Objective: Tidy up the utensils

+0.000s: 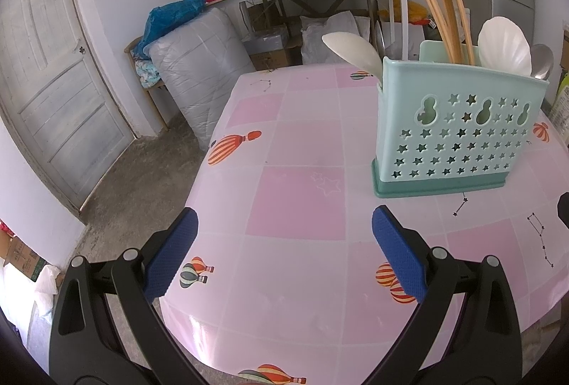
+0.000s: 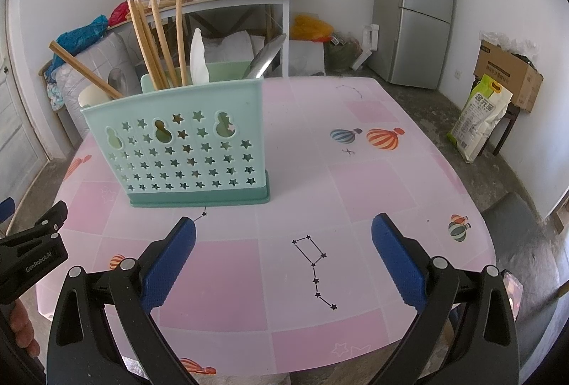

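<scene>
Right wrist view: utensil holder (image 2: 185, 150) stands ahead-left of the spread, empty right claw (image 2: 283, 232).

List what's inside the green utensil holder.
The holder has wooden chopsticks, white plastic spoons and metal spoons sticking out the top. Its walls hide their lower ends and anything short inside; the star holes show too little to tell.
</scene>
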